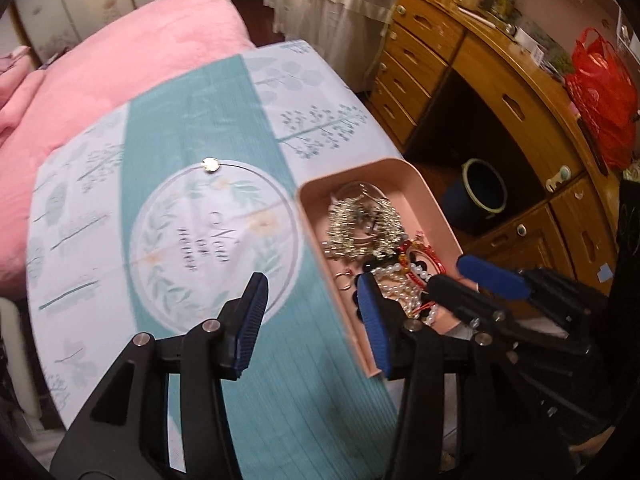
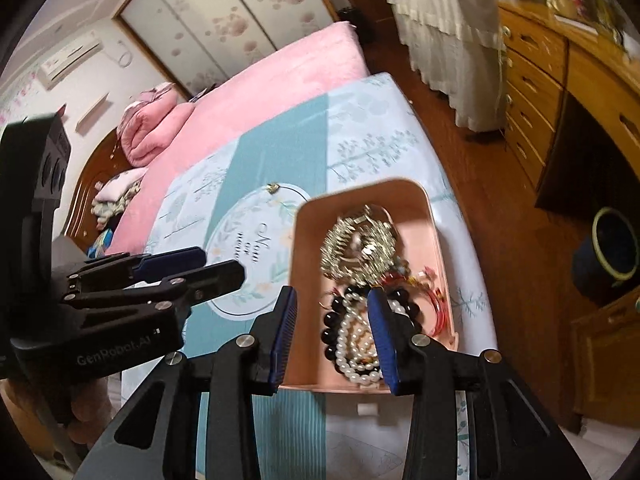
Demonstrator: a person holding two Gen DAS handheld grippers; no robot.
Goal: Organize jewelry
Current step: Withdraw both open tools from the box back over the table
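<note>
A pink tray [image 1: 394, 168] [image 2: 434, 216] sits at the right edge of the printed cloth. It holds a gold chain pile [image 1: 362, 224] [image 2: 358, 250], a white pearl strand [image 1: 394, 284] [image 2: 352, 344], black beads [image 2: 336, 312] and red cord pieces [image 1: 420, 264] [image 2: 436, 304]. A thin silver ring necklace with a small pendant [image 1: 211, 165] [image 2: 273, 188] lies on the cloth. My left gripper [image 1: 316, 304] is open and empty over the tray's near left wall. My right gripper [image 2: 332, 320] is open and empty over the tray's near end; it also shows in the left wrist view [image 1: 456, 276].
The teal and white cloth [image 1: 192, 128] lies on a bed with a pink blanket [image 1: 120, 52]. A wooden desk with drawers [image 1: 480, 64] stands to the right, with a red bag [image 1: 600, 92] on it. A dark bin [image 1: 476, 196] stands on the floor under it.
</note>
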